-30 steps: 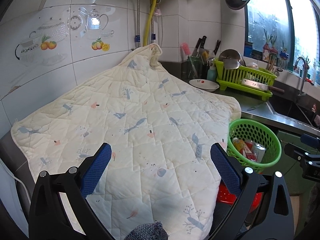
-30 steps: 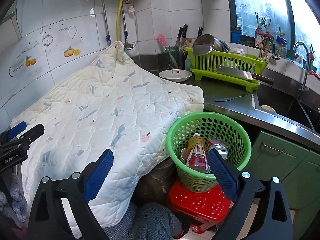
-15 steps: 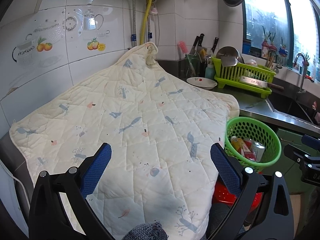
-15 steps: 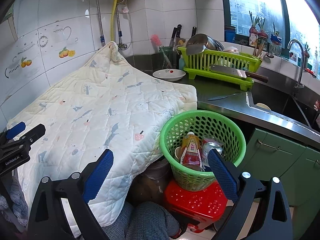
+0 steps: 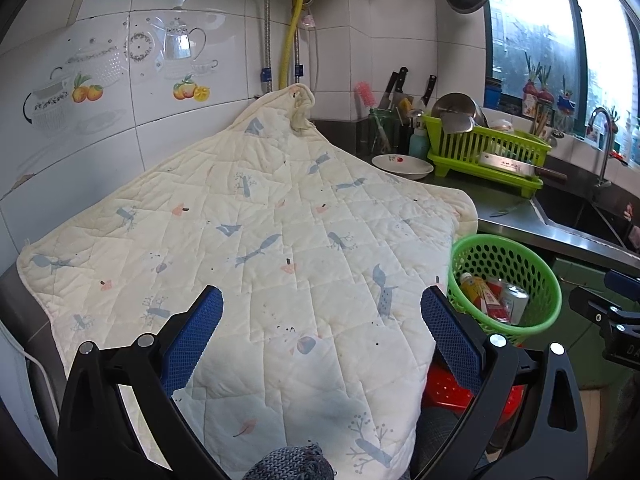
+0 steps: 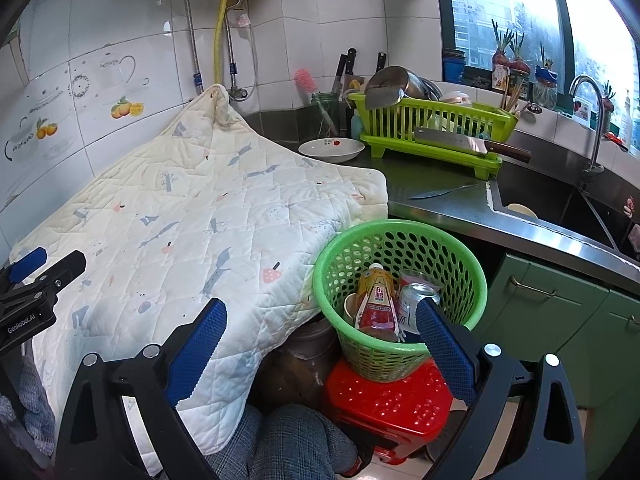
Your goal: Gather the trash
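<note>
Trash sits in the green basket [image 6: 400, 280] on a red stool [image 6: 388, 396], at 3 o'clock of the quilt [image 6: 192, 220]: bottle [image 6: 376, 300] light, slick, grab at the neck; can [image 6: 416, 300] thin, dents easily. Right claw [image 6: 320, 348] and left claw [image 5: 320, 332] both spread, empty.

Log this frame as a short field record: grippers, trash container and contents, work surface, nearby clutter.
left gripper: open, empty, above the quilted cloth
right gripper: open, empty
green basket: on red stool
contents: bottle, can, other items unclear
cloth surface: no trash visible
counter: plate, dish rack, cleaver
</note>
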The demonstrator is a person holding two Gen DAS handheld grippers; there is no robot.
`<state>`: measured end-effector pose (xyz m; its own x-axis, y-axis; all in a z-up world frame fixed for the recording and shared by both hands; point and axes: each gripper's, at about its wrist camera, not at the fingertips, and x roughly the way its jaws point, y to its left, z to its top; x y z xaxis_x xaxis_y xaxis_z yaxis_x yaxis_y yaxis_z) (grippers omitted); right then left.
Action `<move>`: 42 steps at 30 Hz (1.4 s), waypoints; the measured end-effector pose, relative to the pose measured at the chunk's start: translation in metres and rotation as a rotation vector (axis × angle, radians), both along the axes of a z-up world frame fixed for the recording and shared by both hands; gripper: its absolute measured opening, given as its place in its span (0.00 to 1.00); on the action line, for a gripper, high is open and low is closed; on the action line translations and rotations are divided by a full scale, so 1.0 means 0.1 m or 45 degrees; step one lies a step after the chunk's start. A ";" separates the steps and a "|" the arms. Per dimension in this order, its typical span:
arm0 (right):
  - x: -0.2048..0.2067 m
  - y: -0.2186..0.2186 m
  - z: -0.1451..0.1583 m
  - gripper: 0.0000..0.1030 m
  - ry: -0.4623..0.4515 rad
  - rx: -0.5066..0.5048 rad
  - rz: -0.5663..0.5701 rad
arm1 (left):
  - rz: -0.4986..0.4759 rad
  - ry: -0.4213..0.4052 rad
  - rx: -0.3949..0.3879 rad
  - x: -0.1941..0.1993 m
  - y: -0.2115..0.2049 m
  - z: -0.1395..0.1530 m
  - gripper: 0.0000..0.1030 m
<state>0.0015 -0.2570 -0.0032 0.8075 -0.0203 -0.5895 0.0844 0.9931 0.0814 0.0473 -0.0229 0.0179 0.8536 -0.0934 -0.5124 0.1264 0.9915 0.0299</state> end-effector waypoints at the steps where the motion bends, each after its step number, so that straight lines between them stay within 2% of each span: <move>1: 0.00 0.00 0.00 0.90 0.000 -0.002 -0.001 | 0.001 0.000 -0.001 0.00 0.00 0.00 0.95; 42: -0.04 -0.04 -0.01 0.90 -0.009 0.004 -0.019 | -0.009 0.004 -0.010 -0.02 -0.08 -0.03 0.95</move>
